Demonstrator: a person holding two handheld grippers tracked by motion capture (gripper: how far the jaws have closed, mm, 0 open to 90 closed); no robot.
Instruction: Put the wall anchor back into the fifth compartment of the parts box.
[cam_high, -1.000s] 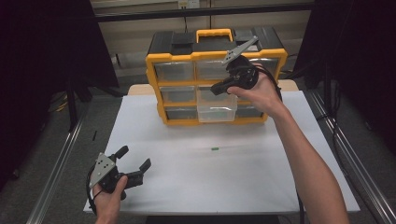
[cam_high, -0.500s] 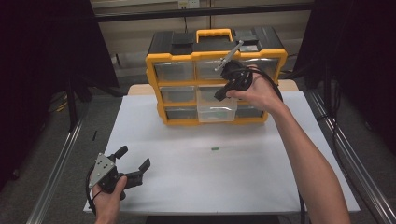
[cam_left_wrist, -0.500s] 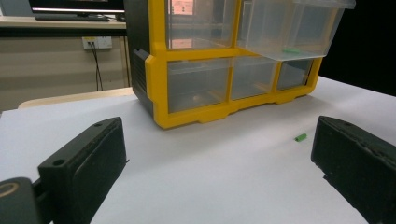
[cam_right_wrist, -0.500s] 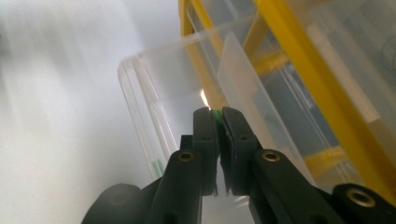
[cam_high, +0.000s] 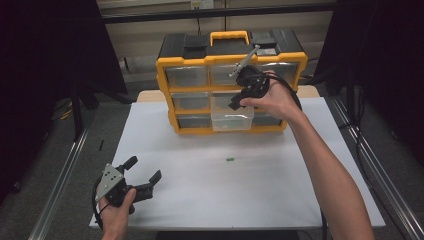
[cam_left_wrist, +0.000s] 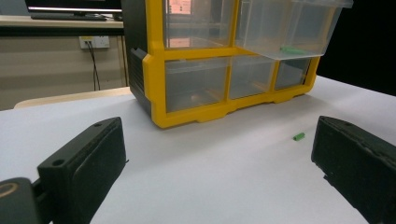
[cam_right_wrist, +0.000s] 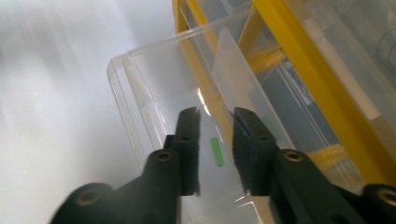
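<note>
Since a second ago our right gripper parted narrowly, empty, above the drawer | green peg: light, stiff, pinch sides | left gripper wide.

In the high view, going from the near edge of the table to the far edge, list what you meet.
left gripper → small green piece → pulled-out clear drawer → yellow organiser

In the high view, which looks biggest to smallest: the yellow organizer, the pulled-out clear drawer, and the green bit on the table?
1. Organizer, by far the largest.
2. Drawer, a small part of it.
3. Green bit, a tiny speck; it lies nearer the camera, yet looks smallest.
</note>
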